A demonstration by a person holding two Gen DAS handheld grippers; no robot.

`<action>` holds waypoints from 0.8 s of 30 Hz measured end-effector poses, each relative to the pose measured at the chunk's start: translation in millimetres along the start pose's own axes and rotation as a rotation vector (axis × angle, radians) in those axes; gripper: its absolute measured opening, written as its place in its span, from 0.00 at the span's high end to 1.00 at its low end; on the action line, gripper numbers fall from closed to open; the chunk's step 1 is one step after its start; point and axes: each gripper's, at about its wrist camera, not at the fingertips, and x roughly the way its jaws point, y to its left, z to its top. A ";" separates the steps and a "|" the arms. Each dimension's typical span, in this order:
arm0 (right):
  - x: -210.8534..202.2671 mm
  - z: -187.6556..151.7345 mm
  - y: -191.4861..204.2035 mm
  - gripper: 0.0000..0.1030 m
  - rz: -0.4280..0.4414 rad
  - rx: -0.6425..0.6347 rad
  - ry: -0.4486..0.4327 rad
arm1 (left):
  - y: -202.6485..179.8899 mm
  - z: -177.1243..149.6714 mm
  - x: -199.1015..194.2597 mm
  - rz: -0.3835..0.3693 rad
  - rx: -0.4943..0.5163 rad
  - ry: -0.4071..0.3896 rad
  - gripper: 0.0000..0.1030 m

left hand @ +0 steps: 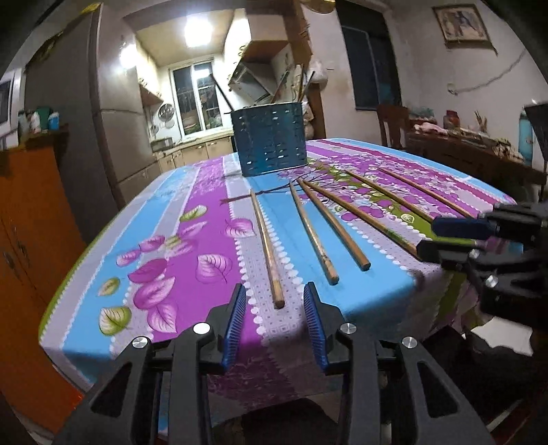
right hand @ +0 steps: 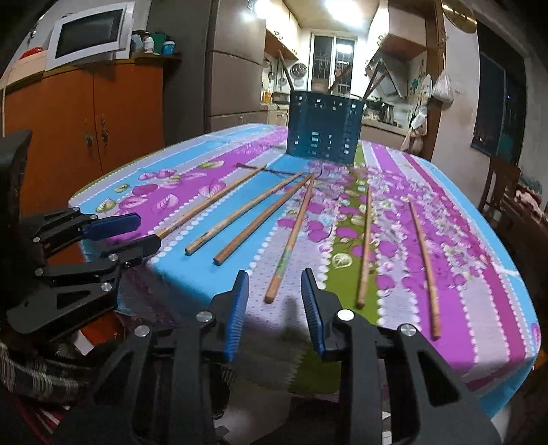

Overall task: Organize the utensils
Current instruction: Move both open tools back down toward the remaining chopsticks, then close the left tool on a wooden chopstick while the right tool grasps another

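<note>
Several wooden chopsticks lie spread on the flowered tablecloth (left hand: 191, 219). A blue perforated utensil holder (left hand: 270, 137) stands at the far side, also in the right wrist view (right hand: 323, 128), with a few sticks in it. My left gripper (left hand: 275, 294) is open and empty, its fingers either side of the near end of the leftmost chopstick (left hand: 266, 244). My right gripper (right hand: 274, 279) is open and empty, just in front of the near end of a chopstick (right hand: 291, 239). Each gripper shows in the other's view: the right gripper (left hand: 445, 236), the left gripper (right hand: 137, 232).
An orange cabinet (right hand: 85, 126) with a microwave (right hand: 90, 32) stands left of the table. A fridge (left hand: 113, 102) and kitchen lie behind. A wooden chair (left hand: 394, 123) and a cluttered sideboard (left hand: 479, 150) stand to the right. The table's front edge (right hand: 342, 345) is right under the grippers.
</note>
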 end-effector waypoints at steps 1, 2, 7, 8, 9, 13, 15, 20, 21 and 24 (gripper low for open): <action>1.7 -1.4 -0.4 0.76 -0.007 0.007 0.008 | 0.2 -0.2 1.0 -0.005 -0.005 -0.001 0.64; 4.7 -2.3 -0.1 0.77 -0.016 0.015 0.016 | -0.1 -0.6 2.4 -0.008 -0.007 -0.005 0.64; 9.2 -4.8 1.7 0.82 -0.046 0.038 0.006 | 4.1 -0.9 8.1 -0.015 -0.042 -0.017 0.66; 9.1 -5.3 2.7 0.83 -0.053 0.040 0.003 | 6.0 -0.8 9.5 -0.017 -0.053 -0.018 0.70; 9.1 -5.6 3.3 0.83 -0.060 0.041 0.001 | 7.5 -1.0 10.8 -0.025 -0.064 -0.021 0.74; 10.4 -6.1 4.6 0.83 -0.080 0.053 -0.004 | 6.3 -2.7 12.7 -0.025 -0.070 -0.040 0.87; 10.6 -6.3 4.9 0.85 -0.085 0.058 -0.005 | 7.1 -3.6 12.6 -0.027 -0.080 -0.049 0.88; 10.3 -7.4 8.1 0.92 -0.089 0.056 -0.008 | 9.3 -5.1 12.8 -0.029 -0.091 -0.059 0.90; 10.2 -7.6 8.7 0.94 -0.089 0.057 -0.009 | 9.5 -5.4 12.7 -0.030 -0.093 -0.061 0.91; 9.2 -8.6 9.0 0.94 -0.089 0.063 -0.013 | 9.5 -5.6 12.4 -0.030 -0.096 -0.064 0.91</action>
